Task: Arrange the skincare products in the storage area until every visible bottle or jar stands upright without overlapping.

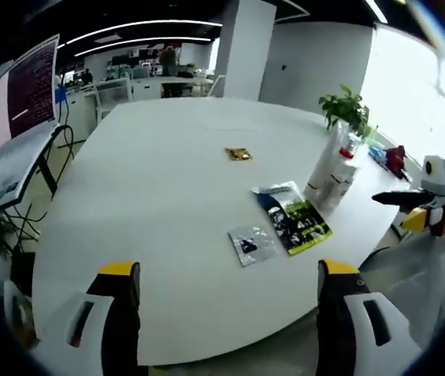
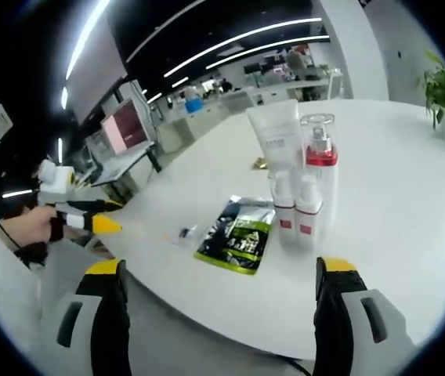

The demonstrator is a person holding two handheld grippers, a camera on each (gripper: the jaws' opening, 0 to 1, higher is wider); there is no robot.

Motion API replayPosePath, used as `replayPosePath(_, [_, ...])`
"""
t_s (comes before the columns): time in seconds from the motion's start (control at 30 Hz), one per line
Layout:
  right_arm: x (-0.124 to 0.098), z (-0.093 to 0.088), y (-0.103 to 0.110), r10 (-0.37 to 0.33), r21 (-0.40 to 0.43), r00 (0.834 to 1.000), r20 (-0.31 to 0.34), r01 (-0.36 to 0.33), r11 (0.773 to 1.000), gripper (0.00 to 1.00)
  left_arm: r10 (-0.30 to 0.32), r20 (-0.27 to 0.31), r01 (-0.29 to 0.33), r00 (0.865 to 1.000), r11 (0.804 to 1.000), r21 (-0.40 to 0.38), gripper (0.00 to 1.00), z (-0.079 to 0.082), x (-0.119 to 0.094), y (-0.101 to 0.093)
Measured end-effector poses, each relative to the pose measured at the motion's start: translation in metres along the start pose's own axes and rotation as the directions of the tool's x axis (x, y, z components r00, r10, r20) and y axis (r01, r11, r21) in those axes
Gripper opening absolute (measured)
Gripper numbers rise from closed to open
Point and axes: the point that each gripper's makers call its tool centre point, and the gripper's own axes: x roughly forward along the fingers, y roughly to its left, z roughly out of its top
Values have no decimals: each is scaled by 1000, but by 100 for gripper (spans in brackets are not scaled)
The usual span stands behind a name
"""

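Nearest in the right gripper view, the right gripper (image 2: 218, 313) stands wide open and empty at the table (image 2: 395, 227) edge; in the left gripper view the left gripper (image 1: 226, 313) is likewise wide and holds nothing. Just past the edge lie a green packet (image 2: 238, 233) and a small clear sachet (image 2: 182, 233), both flat. Beyond the packet stands the cluster of skincare products: two small bottles (image 2: 297, 210) with red bands in front, a clear red-capped bottle (image 2: 319, 149) and a white tube (image 2: 276, 137) behind, packed close and apparently touching. All look upright already. Farther off a small gold item (image 1: 238, 153) lies alone mid-table, and a plant (image 1: 346, 108) sits at the far side.

The step in hand looks like the approach to the cluster. To do it well, the right gripper should probably take one front bottle low on its body, jaws square to it, and lift straight before spacing it apart, since a sideways nudge could topple its neighbours. The left gripper could steady the tall tube.
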Motion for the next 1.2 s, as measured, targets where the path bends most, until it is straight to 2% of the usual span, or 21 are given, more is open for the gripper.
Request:
replayPosePath(0.1, [-1,0,-2,-7,12,1000,2,7,1000,100,-50,-28,50,998,999,-2,99,-5,-3,-7])
replayPosePath(0.2, [-2,0,-3,-12,16,1000,6,12,1000,100,-48,-32,49,998,998,28,99,-6,-9,-9])
replayPosePath(0.47, [-1,-1,-2,-5,8,1000,-5,5,1000,100,-51,-8,51,999,999,-3,99,-5,-8,-7])
replayPosePath(0.8, [0,-1,-2,8,11,1000,-10,-7,1000,100,-47,-28,47,998,999,1,99,-9,-7,-6])
replayPosePath(0.93, [-1,-1,-2,9,16,1000,-7,-9,1000,100,-46,-33,46,998,999,3,99,-7,-5,-7])
replayPosePath(1.2, [-1,-1,-2,13,21,1000,0,-13,1000,100,-59,-40,59,997,998,9,99,6,7,-14])
